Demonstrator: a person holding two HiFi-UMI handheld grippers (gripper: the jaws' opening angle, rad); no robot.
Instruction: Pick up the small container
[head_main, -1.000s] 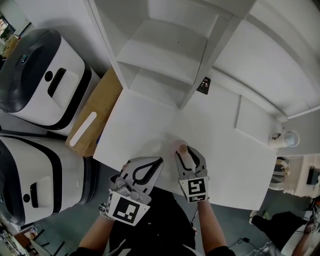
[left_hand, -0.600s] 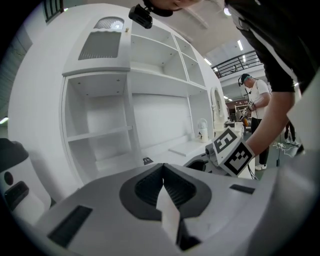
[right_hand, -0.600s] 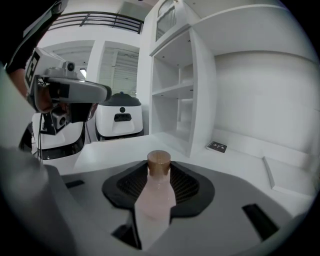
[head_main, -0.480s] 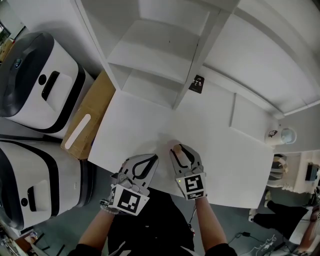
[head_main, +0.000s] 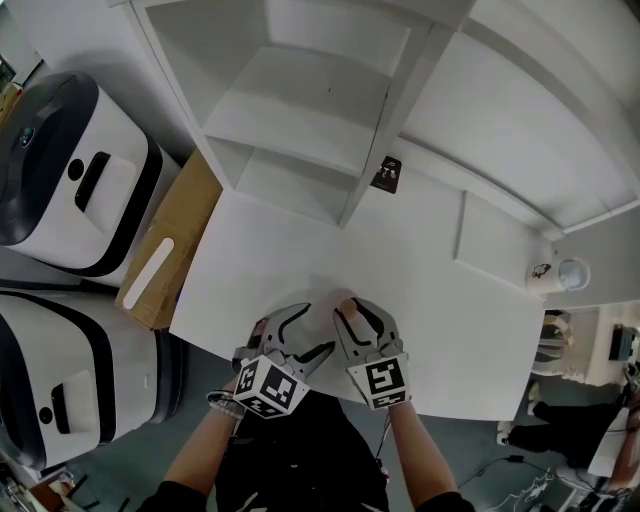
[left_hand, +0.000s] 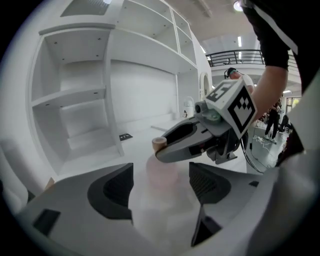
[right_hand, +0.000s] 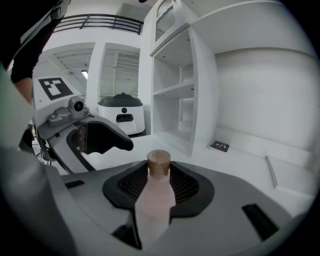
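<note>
The small container (right_hand: 157, 196) is a pale pink bottle with a brown cap (right_hand: 159, 162). My right gripper (right_hand: 159, 186) is shut on its body, low over the white table's (head_main: 440, 290) near edge. In the head view the cap (head_main: 346, 305) peeks out between the right gripper's (head_main: 353, 312) fingers. My left gripper (head_main: 309, 331) sits close on the left with its tips turned toward the bottle. Its jaws are opening. In the left gripper view the bottle's blurred body (left_hand: 162, 173) shows in the gap of the left gripper (left_hand: 161, 183), with neither pad touching it.
A white shelf unit (head_main: 300, 110) stands at the back of the table, with a small black card (head_main: 385, 175) by its foot. A white cup (head_main: 575, 273) sits at the far right. Left of the table are a cardboard box (head_main: 165, 250) and two white-and-black machines (head_main: 70, 170).
My left gripper has gone from shut to open and swung its tips in toward the right gripper. The right gripper keeps the bottle at the table's near edge.
</note>
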